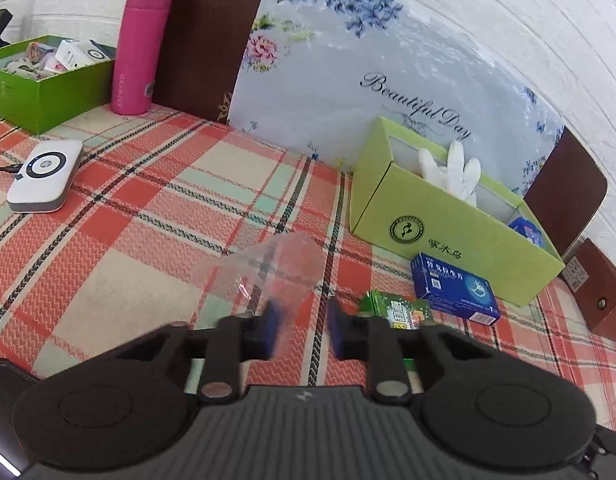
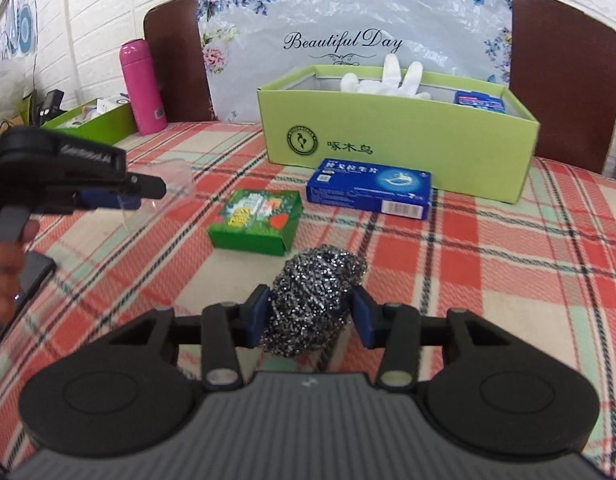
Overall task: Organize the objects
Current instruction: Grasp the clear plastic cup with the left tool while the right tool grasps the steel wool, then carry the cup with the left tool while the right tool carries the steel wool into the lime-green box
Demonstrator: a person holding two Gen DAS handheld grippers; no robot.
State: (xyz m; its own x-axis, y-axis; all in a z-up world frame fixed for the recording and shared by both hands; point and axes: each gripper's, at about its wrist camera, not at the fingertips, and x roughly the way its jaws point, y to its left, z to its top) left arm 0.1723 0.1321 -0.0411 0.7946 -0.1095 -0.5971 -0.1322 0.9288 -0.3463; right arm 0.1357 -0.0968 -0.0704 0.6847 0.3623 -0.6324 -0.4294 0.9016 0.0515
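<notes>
Bright, even light, soft shadows, strong fisheye bending with dark corners, slight blur in the near foreground.

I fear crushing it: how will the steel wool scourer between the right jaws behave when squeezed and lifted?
The steel wool scourer is a loose wire tangle, so probably springy and light. Its rough strands should resist slipping from the right gripper. Its rounded shape might roll if dropped.

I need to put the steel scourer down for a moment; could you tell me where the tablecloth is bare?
Bare cloth lies right of the steel scourer, below the yellow-green box, and between the white charger and the clear plastic piece. It is crowded ahead, where the green packet and the blue carton lie close together.
</notes>
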